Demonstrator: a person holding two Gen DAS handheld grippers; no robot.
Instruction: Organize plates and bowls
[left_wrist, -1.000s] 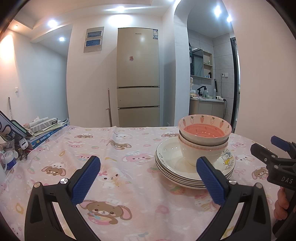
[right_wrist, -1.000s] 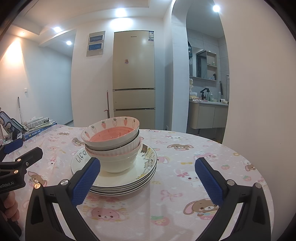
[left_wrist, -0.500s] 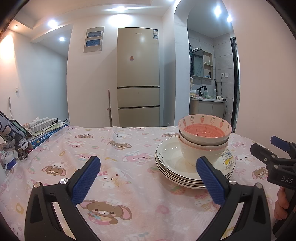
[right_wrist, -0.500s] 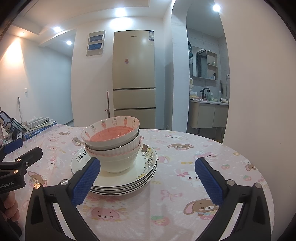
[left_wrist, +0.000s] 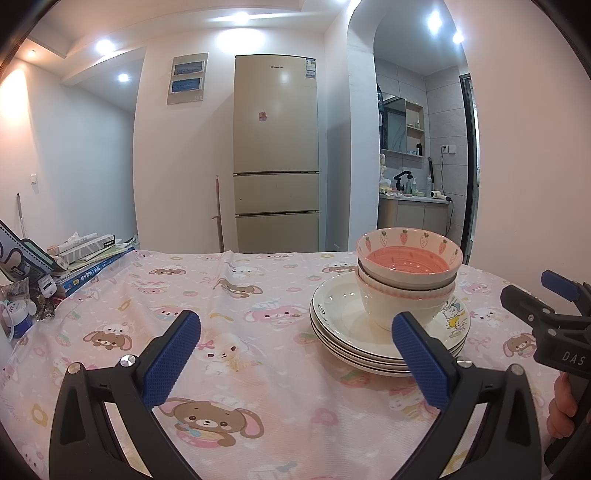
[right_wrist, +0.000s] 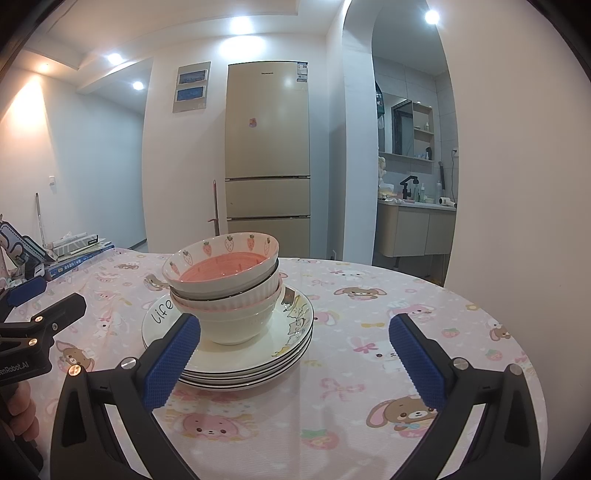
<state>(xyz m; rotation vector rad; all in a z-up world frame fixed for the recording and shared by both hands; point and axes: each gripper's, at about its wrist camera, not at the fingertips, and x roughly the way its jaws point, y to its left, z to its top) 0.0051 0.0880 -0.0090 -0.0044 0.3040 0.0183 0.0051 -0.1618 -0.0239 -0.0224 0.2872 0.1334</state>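
Bowls (left_wrist: 406, 280): 3 nested, centred on plates (left_wrist: 369, 347), desk (left_wrist: 258, 295) | left tongs (left_wrist: 295, 354): wide, empty, left of plates | right tongs (right_wrist: 299, 358): wide, empty, right of plates | judgement: nesting saves space.

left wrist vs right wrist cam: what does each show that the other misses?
Left wrist only: the cluttered table corner with a small white-and-blue bottle, and the right gripper entering from the right edge.

Right wrist only: the word "Life" written on the top plate, the table's bare right side out to its round edge, and the left gripper at the left edge.

Both: the strawberry bowl nested on top of other bowls on the plate stack, the bunny tablecloth, the fridge, the pile of books, and the washroom sink. Both grippers are open and empty.
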